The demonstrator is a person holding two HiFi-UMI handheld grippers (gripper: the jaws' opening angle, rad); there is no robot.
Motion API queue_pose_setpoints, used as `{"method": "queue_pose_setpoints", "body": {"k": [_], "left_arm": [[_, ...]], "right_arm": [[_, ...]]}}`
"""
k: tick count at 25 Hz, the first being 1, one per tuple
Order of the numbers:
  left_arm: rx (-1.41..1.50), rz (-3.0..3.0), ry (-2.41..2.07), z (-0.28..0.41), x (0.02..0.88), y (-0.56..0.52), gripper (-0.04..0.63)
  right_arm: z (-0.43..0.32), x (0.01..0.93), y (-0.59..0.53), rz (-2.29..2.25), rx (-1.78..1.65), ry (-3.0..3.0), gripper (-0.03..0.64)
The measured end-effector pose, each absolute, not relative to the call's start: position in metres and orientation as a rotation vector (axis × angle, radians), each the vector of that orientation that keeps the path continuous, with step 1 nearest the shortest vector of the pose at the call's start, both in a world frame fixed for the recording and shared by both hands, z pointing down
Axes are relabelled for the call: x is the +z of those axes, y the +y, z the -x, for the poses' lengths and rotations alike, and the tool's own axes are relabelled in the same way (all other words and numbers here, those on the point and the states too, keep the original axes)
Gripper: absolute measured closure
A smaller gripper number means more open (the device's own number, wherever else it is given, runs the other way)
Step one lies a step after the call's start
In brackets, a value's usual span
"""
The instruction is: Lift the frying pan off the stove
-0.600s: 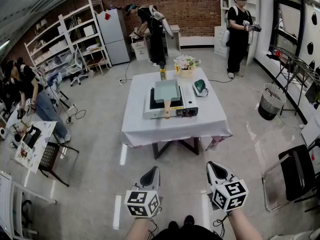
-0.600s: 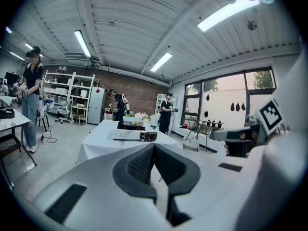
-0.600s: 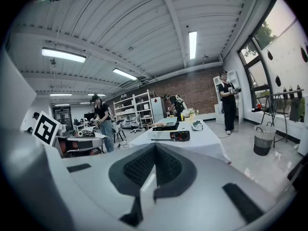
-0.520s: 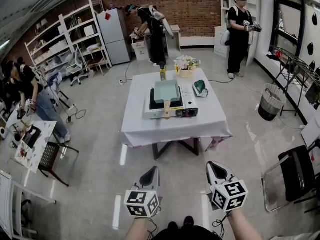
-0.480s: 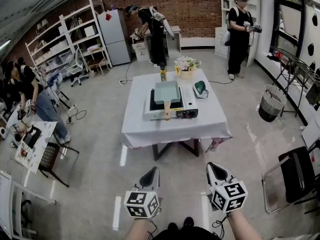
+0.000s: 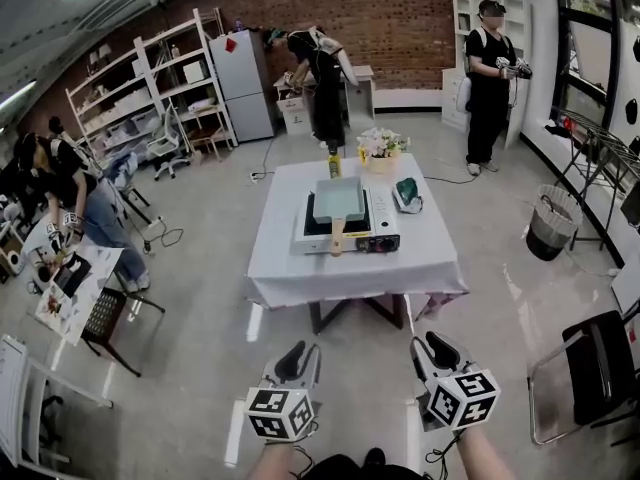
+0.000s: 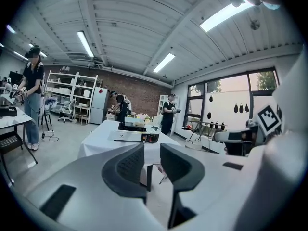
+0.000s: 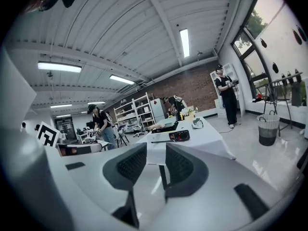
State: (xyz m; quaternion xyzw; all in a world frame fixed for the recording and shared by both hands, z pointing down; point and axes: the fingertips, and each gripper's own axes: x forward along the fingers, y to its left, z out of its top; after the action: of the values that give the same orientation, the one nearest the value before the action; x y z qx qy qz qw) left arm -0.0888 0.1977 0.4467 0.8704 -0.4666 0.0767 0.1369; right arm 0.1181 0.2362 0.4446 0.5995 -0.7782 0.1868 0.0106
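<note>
As left gripper [image 6: 295,353] and right gripper [image 6: 438,346] hang low, jaws parted, empty, the pan [image 6: 338,200] lies well apart up-frame; its handle [image 6: 337,236] points toward them.

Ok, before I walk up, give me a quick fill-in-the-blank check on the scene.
The frying pan rests on the ____. The table wears a ____ cloth. The left hand-held gripper and right hand-held gripper each have jaws apart, holding ____.
Missing: stove; white; nothing.
</note>
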Motion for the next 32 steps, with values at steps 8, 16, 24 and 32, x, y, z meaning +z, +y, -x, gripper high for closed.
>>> {"method": "queue_pose_setpoints", "body": {"k": [8,16,24,32], "left_arm": [[0.233,-2.496,-1.403,0.094,0.449,0.185,0.494],[0.249,-2.467,-1.411,0.095,0.460,0.135,0.486],[0.234,-2.480,-1.399,0.100,0.462,0.039,0.483],[0.205,-2.514,-1.357,0.106,0.454,-0.057,0.483]], "right_arm": [[-0.124,0.450,0.222,-1.810,0.735,-2.508,0.445],[-0.130,0.460,0.172,-1.807,0.798,-2.509,0.430],[-0.131,0.457,0.080,-1.856,0.753,-2.489,0.428],[-0.129,0.446,-0.010,-1.932,0.759,-2.462,0.430]]}}
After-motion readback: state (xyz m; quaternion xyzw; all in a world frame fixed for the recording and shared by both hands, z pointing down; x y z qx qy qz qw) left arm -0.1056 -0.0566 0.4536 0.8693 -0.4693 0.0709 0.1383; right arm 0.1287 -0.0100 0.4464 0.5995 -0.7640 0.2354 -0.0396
